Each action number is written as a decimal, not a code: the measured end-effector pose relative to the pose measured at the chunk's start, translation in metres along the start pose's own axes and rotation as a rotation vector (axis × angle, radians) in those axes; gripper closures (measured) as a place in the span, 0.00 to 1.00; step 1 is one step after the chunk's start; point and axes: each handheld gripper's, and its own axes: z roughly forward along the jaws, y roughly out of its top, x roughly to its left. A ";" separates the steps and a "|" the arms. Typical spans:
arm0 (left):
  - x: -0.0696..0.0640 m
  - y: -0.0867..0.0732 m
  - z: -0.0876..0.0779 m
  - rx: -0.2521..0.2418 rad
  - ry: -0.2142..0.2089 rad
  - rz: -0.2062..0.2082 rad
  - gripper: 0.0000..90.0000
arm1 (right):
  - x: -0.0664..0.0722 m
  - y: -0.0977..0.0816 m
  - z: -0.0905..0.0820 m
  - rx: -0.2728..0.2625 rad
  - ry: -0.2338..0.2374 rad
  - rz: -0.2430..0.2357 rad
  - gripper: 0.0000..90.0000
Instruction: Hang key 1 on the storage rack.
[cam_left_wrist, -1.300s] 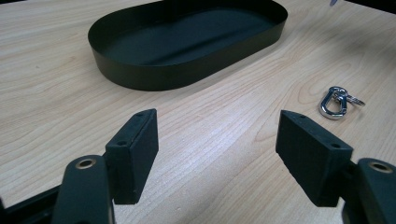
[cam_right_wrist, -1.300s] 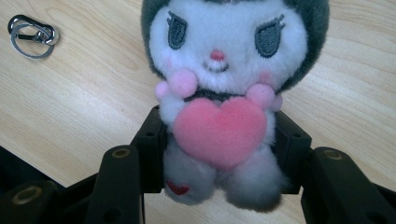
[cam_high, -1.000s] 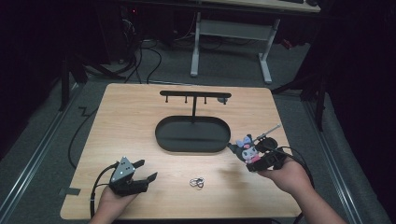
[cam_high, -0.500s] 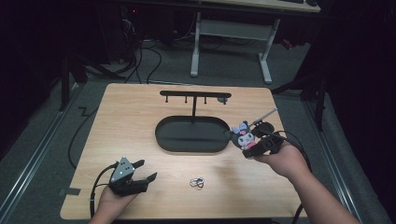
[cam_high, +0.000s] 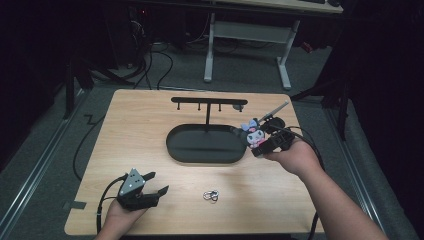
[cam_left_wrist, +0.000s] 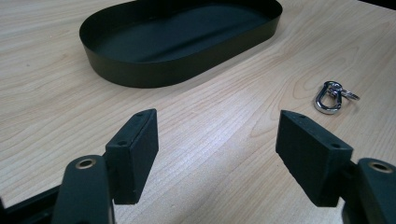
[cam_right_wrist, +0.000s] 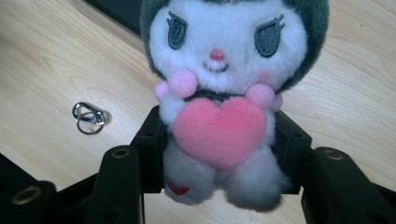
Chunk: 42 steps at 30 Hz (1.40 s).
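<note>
A small plush doll (cam_right_wrist: 219, 93) with a white face, dark hood and pink heart sits between the jaws of my right gripper (cam_right_wrist: 219, 154), which is shut on its body. In the high view that right gripper (cam_high: 261, 142) holds the plush doll (cam_high: 253, 133) above the right end of the black oval tray (cam_high: 200, 150). A black rack with small hooks (cam_high: 209, 102) rises behind the tray. My left gripper (cam_high: 152, 189) rests near the table's front left, open with nothing between its jaws. The same left gripper (cam_left_wrist: 217, 147) faces the tray (cam_left_wrist: 140, 74). A silver clasp (cam_left_wrist: 331, 95) lies to its right.
The silver clasp (cam_high: 211, 195) lies on the wooden table (cam_high: 125, 125) in front of the tray, also in the right gripper view as a clasp (cam_right_wrist: 88, 116). Cables trail off the table's left side. A white-legged desk (cam_high: 245, 35) stands beyond the far edge.
My right hand has carried the plush doll up and away from the table's front, toward the right end of the tray. The left gripper has stayed put.
</note>
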 end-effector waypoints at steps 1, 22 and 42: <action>0.000 0.000 0.000 0.001 0.000 0.001 0.34 | 0.000 0.000 0.000 0.000 0.000 0.000 0.55; 0.002 0.000 -0.004 0.000 -0.004 -0.003 0.34 | 0.002 0.039 -0.028 -0.038 -0.010 0.008 0.55; 0.002 -0.001 -0.001 0.009 -0.012 0.000 0.34 | -0.011 0.060 -0.029 -0.078 -0.058 0.044 0.55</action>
